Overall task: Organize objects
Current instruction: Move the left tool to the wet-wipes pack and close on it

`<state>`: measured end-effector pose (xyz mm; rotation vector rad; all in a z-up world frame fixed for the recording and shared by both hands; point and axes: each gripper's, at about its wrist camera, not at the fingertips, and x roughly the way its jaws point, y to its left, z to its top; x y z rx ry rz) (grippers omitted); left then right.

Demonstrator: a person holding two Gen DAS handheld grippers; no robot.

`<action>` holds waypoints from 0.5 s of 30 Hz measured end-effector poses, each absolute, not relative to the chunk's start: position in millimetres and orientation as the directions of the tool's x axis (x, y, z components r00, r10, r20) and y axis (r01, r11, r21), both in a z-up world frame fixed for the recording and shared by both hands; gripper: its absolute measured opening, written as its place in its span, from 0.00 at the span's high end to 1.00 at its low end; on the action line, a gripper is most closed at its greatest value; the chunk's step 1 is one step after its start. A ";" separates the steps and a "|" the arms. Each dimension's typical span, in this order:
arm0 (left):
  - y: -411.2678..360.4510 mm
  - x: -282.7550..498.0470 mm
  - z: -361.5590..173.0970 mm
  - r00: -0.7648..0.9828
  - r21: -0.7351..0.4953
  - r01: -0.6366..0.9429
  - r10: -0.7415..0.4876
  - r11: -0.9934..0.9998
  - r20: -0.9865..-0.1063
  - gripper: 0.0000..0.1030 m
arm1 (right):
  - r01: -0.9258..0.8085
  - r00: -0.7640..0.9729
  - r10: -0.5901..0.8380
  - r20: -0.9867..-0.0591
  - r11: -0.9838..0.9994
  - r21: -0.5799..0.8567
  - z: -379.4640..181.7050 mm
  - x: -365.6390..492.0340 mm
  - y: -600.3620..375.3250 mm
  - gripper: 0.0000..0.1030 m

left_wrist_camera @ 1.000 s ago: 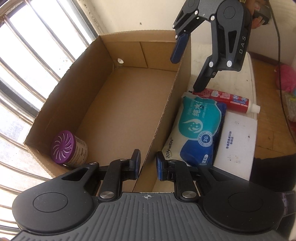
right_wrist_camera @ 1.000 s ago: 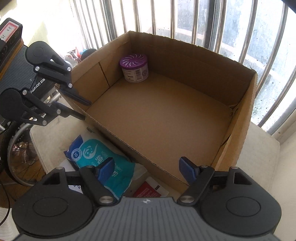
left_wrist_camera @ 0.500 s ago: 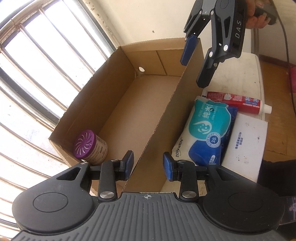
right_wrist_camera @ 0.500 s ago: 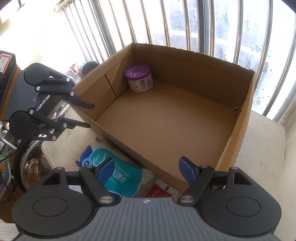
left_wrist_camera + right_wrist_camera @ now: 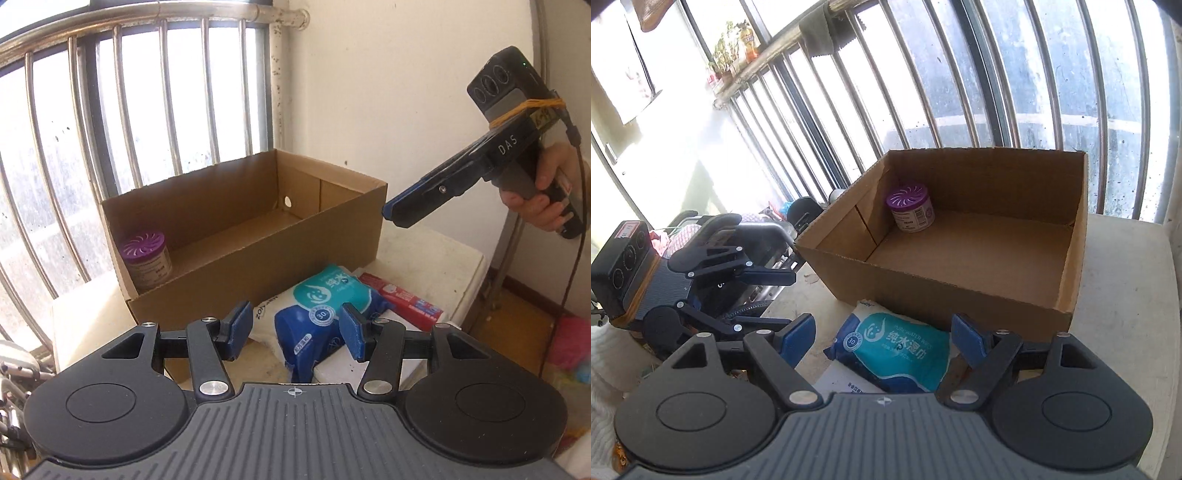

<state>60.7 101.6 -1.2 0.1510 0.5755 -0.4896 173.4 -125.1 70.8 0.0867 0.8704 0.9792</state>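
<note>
An open cardboard box (image 5: 229, 221) stands on the white table (image 5: 436, 258) by the barred window, with a purple-lidded jar (image 5: 146, 258) in its near left corner. In front of the box lies a teal and blue wet wipes pack (image 5: 328, 291), beside a red toothpaste tube (image 5: 402, 299) and on a white flat box (image 5: 332, 365). My left gripper (image 5: 295, 334) hovers just short of the pack, jaws opening, nothing pressed between them. My right gripper (image 5: 882, 338) hangs open above the pack (image 5: 897, 350) from the other side. The same box (image 5: 923, 280) holds the jar (image 5: 910, 208).
Window bars (image 5: 122, 110) run behind the box and a white wall (image 5: 388, 92) stands to its right. A hand (image 5: 543, 192) holds the right gripper (image 5: 389, 212) beside the box's right end, a cable trailing down. Metal frames and clutter (image 5: 764, 236) crowd the table's left side.
The left jaws went from shut to partly open. Both grippers drew back from over the box and rolled level, so they now face the wipes pack from opposite sides.
</note>
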 end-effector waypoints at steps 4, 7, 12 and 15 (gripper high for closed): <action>94.6 65.8 -21.4 0.716 -0.056 0.487 -0.435 0.871 -0.546 0.49 | -0.619 0.248 0.770 -0.587 0.592 0.516 47.0 180.2 -129.1 0.27; 91.7 72.7 -33.5 0.714 -0.083 0.475 -0.439 0.876 -0.545 0.45 | -0.589 0.204 0.769 -0.605 0.590 0.552 31.2 183.3 -127.3 0.27; 93.6 82.6 -46.6 0.710 -0.140 0.450 -0.448 0.882 -0.543 0.38 | -0.540 0.152 0.782 -0.604 0.578 0.612 9.7 191.4 -121.5 0.25; 91.7 87.4 -49.4 0.700 -0.161 0.450 -0.459 0.879 -0.548 0.38 | -0.535 0.127 0.783 -0.609 0.571 0.623 6.2 191.9 -118.1 0.23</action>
